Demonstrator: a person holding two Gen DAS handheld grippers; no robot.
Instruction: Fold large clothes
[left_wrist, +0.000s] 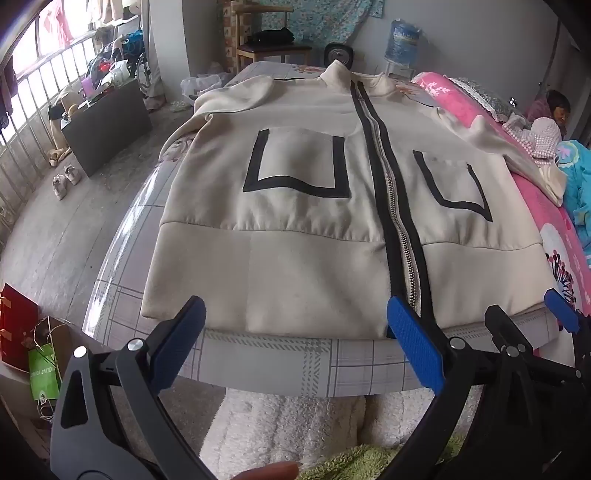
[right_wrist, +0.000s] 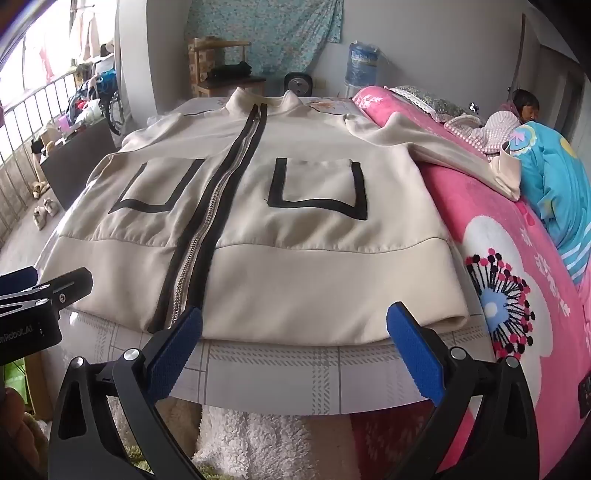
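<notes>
Blue pads spread wide on both claws: the left gripper (left_wrist: 295, 343) and right gripper (right_wrist: 295, 347) hover at the table's (right_wrist: 280, 373) near edge, pinching nothing. The cream jacket (right_wrist: 258, 221) lies flat and zipped, its hem along that edge and its collar toward the far edge. Folding looks unstarted; next probably calls for grasping a sleeve or side. The left sleeve drops over the far-left edge, partly hidden; the right sleeve (right_wrist: 454, 155) drapes onto the pink blanket (right_wrist: 517, 258).

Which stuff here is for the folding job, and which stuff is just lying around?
For the job: cream zip jacket, left gripper, right gripper, both open.

Just lying around: pink flowered blanket, blue quilt, water bottle, wooden chair, small shoes, green bag.
</notes>
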